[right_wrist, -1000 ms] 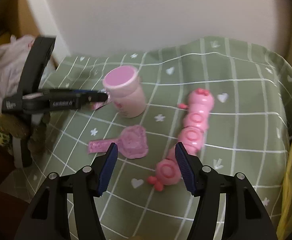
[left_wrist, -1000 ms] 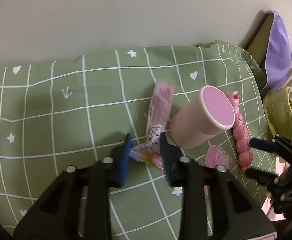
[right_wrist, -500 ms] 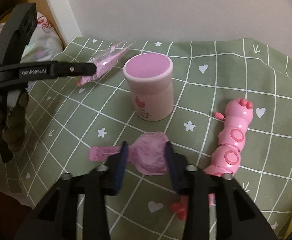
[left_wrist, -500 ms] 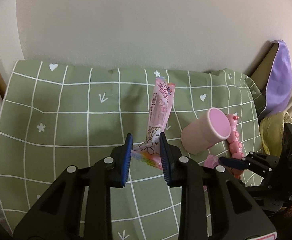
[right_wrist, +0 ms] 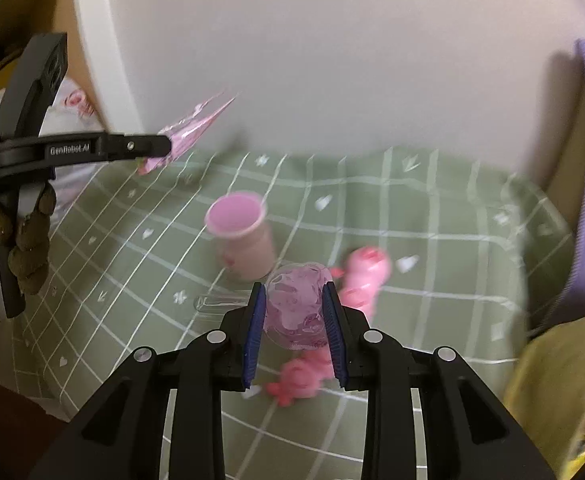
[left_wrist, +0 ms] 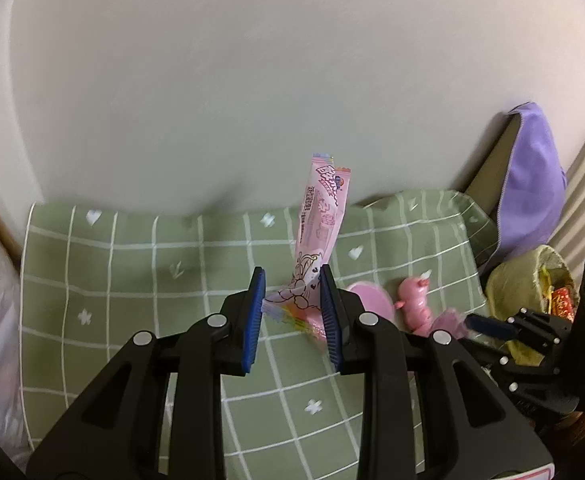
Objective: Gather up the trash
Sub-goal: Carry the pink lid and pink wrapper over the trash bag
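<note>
Both claws gripped trash, lifted above the green checked cloth (left_wrist: 132,264)

Left claw (left_wrist: 292,316) clamped the pink snack wrapper (left_wrist: 320,224), which stuck up beyond its tips; right claw (right_wrist: 295,320) was closed on the crumpled pink plastic lid (right_wrist: 296,304), pink cup (right_wrist: 244,236) beyond it, pink caterpillar toy (right_wrist: 362,276) just right
</note>
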### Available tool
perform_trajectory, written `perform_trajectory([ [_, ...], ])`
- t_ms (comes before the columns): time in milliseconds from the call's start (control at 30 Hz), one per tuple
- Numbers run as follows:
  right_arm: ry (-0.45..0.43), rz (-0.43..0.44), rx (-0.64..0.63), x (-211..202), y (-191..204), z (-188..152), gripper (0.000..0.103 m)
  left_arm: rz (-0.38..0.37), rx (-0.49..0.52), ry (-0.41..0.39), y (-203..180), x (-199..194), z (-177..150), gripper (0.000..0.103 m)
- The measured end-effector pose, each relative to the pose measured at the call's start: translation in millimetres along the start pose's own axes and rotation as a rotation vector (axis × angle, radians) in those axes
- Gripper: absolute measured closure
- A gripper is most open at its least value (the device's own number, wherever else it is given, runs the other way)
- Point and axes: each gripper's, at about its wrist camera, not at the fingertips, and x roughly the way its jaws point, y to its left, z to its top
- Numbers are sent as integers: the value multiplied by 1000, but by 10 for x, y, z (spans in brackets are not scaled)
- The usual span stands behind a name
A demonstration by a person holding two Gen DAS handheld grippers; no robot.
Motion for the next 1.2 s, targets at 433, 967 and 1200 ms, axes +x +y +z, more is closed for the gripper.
perform_trajectory([
  [433,-173,-289,120,-945,-839,169,75,-149,213,-65,-1001,-5,661,77],
  [967,-273,-613,311,-2207,-1810,-335,75,-442,461,-25,-2660,240,886,77],
  [1200,-240,-697,405,-2497,-1965,-779,75,-541,569,34,-3208,327,753,77],
])
